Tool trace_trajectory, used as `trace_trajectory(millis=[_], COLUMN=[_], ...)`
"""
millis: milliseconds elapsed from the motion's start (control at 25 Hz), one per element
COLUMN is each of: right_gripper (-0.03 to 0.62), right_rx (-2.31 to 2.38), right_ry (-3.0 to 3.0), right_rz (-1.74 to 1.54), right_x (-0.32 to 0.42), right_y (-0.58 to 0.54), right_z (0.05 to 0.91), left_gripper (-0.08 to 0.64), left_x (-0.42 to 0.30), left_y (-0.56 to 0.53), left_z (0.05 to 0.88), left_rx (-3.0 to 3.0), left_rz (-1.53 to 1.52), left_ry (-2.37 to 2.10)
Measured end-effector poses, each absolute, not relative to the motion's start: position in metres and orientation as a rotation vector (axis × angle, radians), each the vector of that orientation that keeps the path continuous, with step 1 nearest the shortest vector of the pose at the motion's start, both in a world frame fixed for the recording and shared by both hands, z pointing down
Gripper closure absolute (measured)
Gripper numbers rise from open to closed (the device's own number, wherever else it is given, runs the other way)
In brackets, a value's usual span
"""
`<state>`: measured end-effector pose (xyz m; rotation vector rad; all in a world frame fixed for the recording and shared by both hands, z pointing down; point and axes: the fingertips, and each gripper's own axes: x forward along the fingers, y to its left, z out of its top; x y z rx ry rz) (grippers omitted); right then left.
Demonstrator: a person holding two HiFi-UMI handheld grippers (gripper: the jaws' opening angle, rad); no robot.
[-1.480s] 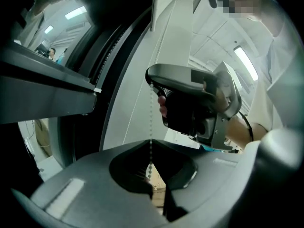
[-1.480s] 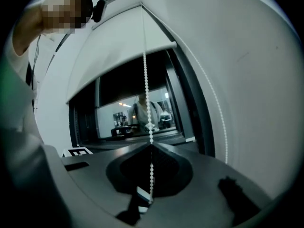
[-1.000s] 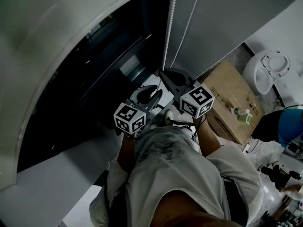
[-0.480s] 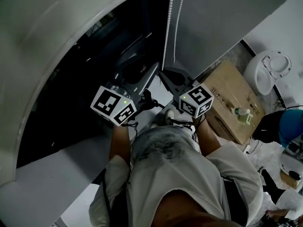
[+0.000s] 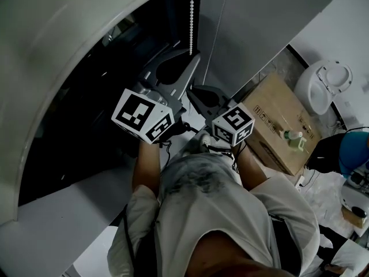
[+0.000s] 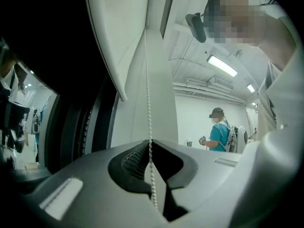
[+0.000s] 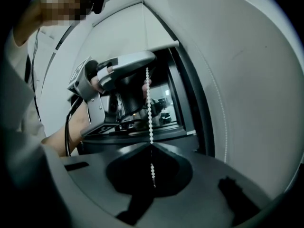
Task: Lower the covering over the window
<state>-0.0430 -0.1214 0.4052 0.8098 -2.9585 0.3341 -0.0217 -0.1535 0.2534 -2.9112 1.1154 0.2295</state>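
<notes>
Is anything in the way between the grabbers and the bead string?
Nothing visible is. The bead chain runs between both sets of jaws: the right gripper is shut on it, and the left gripper has its jaws closing on it.

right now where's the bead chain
Head view, top centre: the bead chain hangs by the window, into the left gripper's closing jaws, then the right gripper below.

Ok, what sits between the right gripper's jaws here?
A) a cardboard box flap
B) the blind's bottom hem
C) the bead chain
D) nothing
C: in the right gripper view the right gripper has its jaws together on the white bead chain, which passes straight through the tips and continues below them.
</notes>
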Motion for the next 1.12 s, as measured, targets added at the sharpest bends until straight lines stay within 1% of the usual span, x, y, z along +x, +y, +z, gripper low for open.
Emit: trace_trajectory(millis=[160,280,1120], right_gripper=[0.575,0.575,0.575], right_rx=[0.810,0.801,0.736], right_ry=[-2.957,-2.928,-2.681], right_rz=[0.332,0.336,0.574], right_x=[-0.041,-0.041,-0.035], right_y=[-0.122,-0.121,-0.102], right_z=[0.407,0.416,0.541], left_gripper=[0.541,0.541,0.543], left_x=[-0.021,-0.019,-0.011], left_y=[-0.150,-0.149,-0.140], left_z=[0.254,0.264,0.395], left_rx=[-2.925,-2.936,-3.149], left_rz=[0.276,0.253,0.052], left_ry=[1.118,1.131,1.255])
